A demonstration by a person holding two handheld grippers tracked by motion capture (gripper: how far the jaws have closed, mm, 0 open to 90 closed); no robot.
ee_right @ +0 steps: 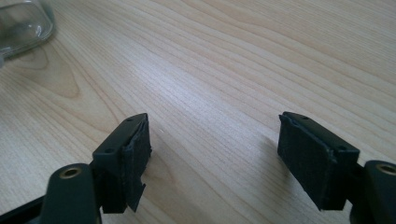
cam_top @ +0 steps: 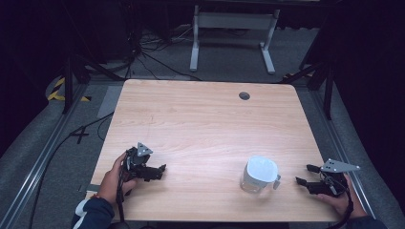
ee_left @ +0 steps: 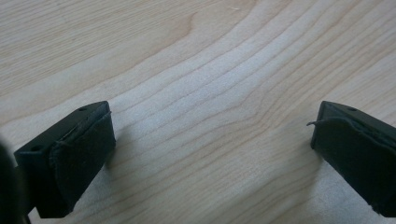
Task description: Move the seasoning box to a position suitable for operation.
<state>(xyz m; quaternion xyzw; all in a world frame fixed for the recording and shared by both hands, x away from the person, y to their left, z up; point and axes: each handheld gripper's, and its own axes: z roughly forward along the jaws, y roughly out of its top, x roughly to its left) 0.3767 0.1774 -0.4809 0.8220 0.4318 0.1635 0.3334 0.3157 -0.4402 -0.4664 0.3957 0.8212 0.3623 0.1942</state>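
A clear plastic jug (cam_top: 259,174) with a small handle stands upright and empty-looking on the wooden table (cam_top: 200,114), front right of centre. My right gripper (cam_top: 304,174) lies low near the table's right front corner, a short way right of the jug, its jaws pointing at it and open. In the right gripper view my right gripper (ee_right: 215,126) has bare wood between its pads, and the jug (ee_right: 23,23) shows blurred at the top left. My left gripper (cam_top: 160,171) rests at the front left, open. Bare wood also lies between the pads of my left gripper (ee_left: 212,126).
A dark round cable hole (cam_top: 244,95) sits near the table's far edge. Beyond the table stand a white desk frame (cam_top: 234,33) and loose cables (cam_top: 143,47) on the grey floor. Metal rails run along both sides of the table.
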